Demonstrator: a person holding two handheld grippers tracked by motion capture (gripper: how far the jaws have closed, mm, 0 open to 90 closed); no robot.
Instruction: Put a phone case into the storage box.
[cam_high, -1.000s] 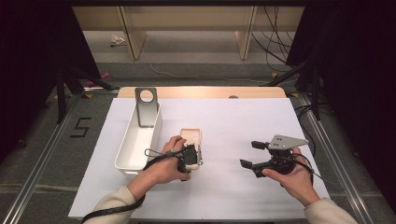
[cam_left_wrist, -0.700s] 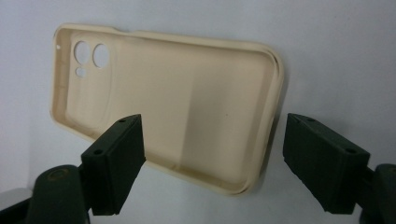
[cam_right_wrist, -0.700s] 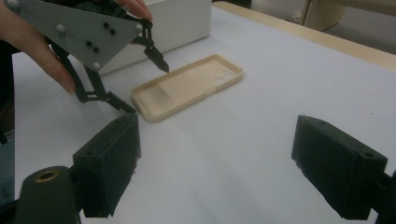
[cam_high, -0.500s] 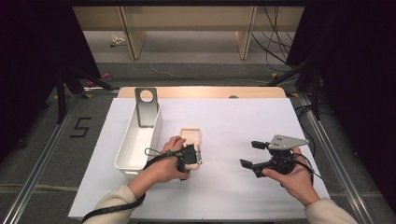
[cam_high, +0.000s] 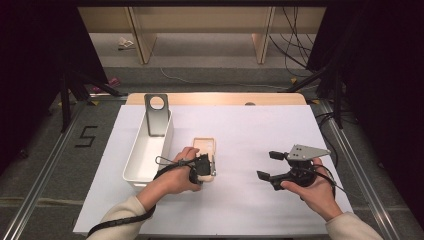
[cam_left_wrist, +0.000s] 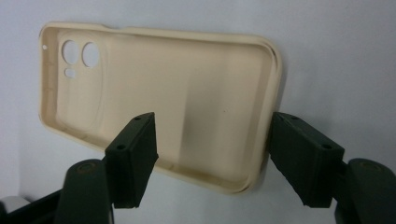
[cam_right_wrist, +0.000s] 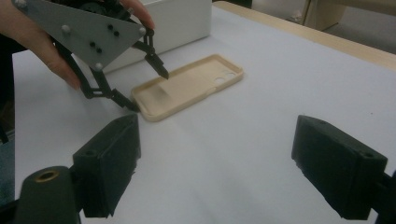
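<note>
A beige phone case (cam_high: 205, 147) lies open side up on the white table (cam_high: 260, 125). My left gripper (cam_high: 209, 169) is at the case's near end. In the left gripper view the case (cam_left_wrist: 154, 88) shows its camera holes at the far left. The left gripper (cam_left_wrist: 212, 123) has one jaw over the case's inside and the other just outside its right wall. These jaws have just been closing with the case's end between them, and the pads do not press on it. My right gripper (cam_high: 266, 165) rests open at the right, with nothing between its jaws (cam_right_wrist: 219, 128).
A long white bin (cam_high: 145, 150) stands left of the case, with a grey metal stand (cam_high: 157, 115) with a round hole at its far end. The table's wooden far edge (cam_high: 215, 98) borders the floor. Bare white surface lies between the two grippers.
</note>
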